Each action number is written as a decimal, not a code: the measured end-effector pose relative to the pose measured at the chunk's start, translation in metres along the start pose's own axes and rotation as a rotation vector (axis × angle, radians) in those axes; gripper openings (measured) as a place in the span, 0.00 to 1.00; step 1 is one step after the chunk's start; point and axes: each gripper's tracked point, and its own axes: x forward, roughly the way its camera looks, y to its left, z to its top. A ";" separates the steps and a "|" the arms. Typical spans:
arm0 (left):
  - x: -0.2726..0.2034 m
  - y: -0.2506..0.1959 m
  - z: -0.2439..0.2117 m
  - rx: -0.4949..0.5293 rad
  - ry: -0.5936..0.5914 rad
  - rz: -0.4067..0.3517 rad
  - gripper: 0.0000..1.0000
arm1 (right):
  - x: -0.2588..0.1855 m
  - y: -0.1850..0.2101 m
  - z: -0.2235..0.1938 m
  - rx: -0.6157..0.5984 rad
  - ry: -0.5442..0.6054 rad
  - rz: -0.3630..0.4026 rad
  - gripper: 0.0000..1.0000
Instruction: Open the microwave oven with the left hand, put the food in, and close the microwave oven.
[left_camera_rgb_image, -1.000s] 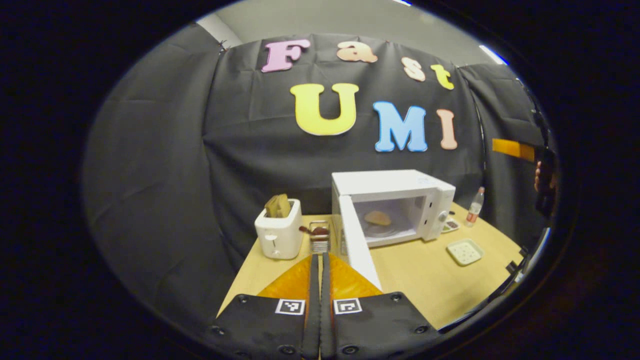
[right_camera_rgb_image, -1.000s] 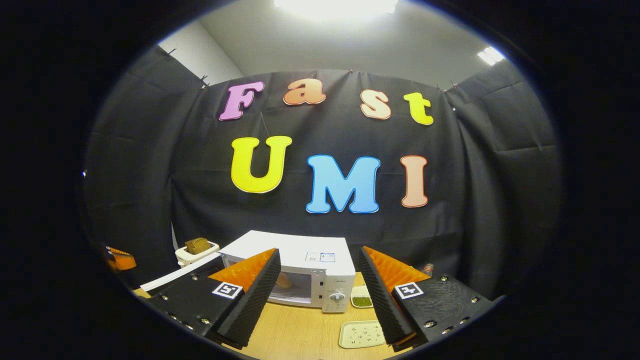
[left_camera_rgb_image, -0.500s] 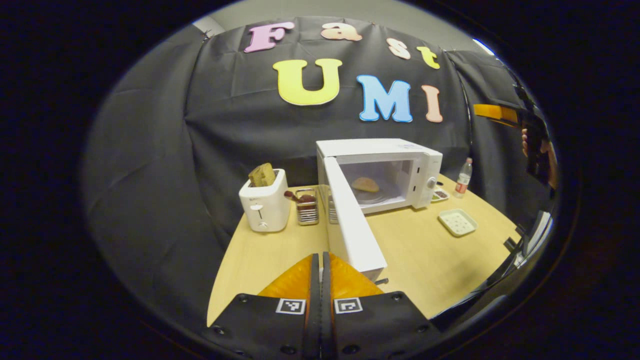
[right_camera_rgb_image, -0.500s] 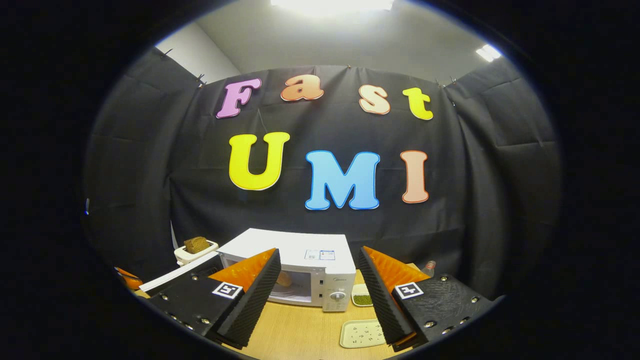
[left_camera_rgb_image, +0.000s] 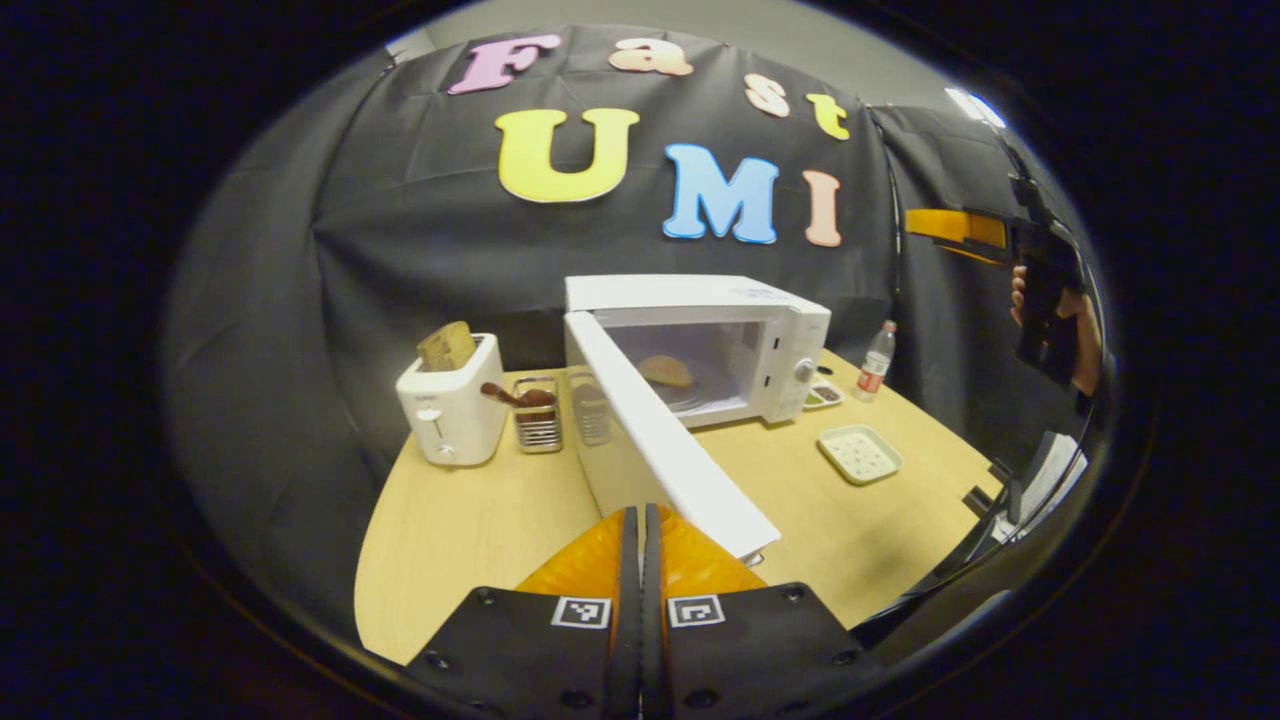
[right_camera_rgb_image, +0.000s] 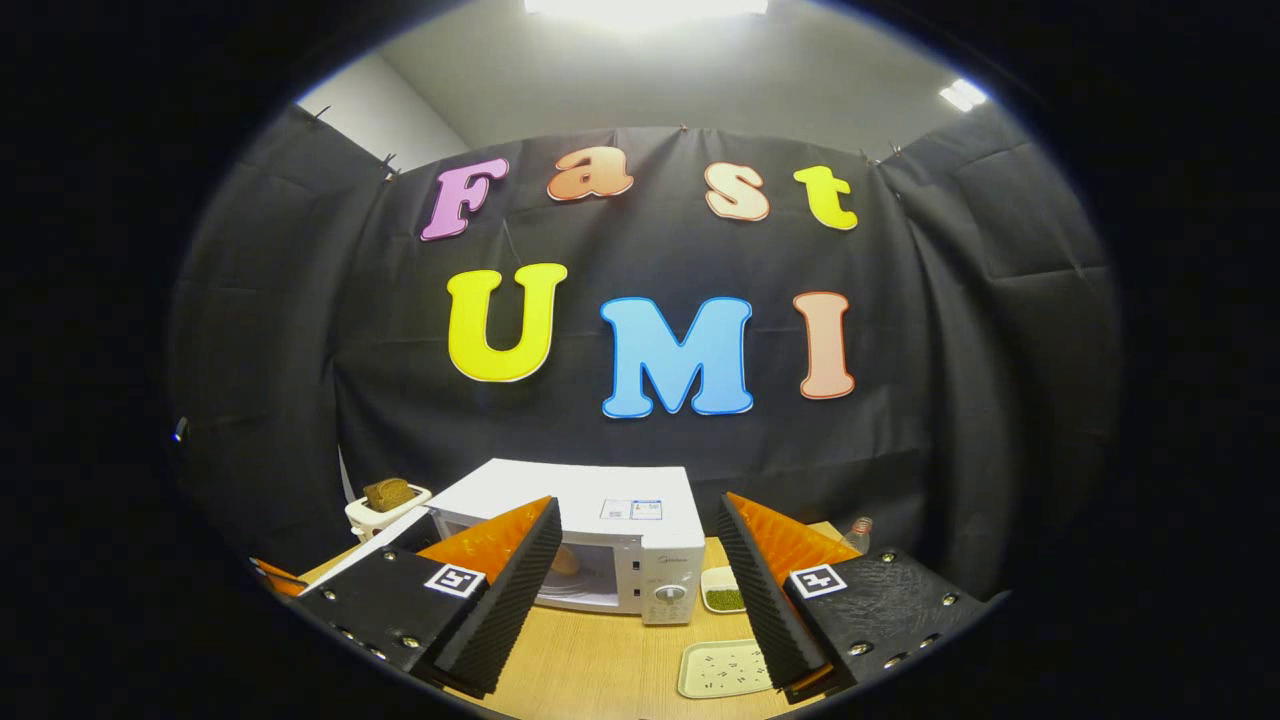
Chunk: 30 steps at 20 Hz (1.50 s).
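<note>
The white microwave (left_camera_rgb_image: 740, 300) stands at the back of the table with its door (left_camera_rgb_image: 670, 445) swung wide open toward me. A round bun (left_camera_rgb_image: 666, 371) lies on the plate inside. My left gripper (left_camera_rgb_image: 636, 515) is shut with nothing between its fingers, just left of the door's free end; I cannot tell if they touch. In the right gripper view, my right gripper (right_camera_rgb_image: 635, 535) is open and empty, held high in front of the microwave (right_camera_rgb_image: 610, 515), where the bun (right_camera_rgb_image: 566, 562) shows through the opening. A hand holds the right gripper (left_camera_rgb_image: 960, 228) up at the right.
A white toaster (left_camera_rgb_image: 448, 400) with bread and two wire racks (left_camera_rgb_image: 540, 415) stand left of the microwave. A bottle (left_camera_rgb_image: 876, 358), a small dish (left_camera_rgb_image: 825, 396) and a white tray (left_camera_rgb_image: 860, 452) sit to its right. The table edge (left_camera_rgb_image: 930, 585) curves near me.
The left gripper has shifted left and tilted down, so the open door now lies to its right. The right gripper has hardly moved and stays open.
</note>
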 end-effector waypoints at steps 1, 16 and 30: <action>0.006 -0.012 0.003 0.013 0.002 -0.028 0.07 | 0.001 -0.004 0.001 0.001 0.001 -0.003 0.95; 0.103 -0.116 0.045 0.061 0.010 -0.201 0.07 | 0.016 -0.070 0.003 -0.033 -0.001 -0.067 0.95; 0.194 -0.149 0.081 0.045 0.001 -0.167 0.07 | 0.056 -0.094 0.005 -0.011 -0.010 0.007 0.95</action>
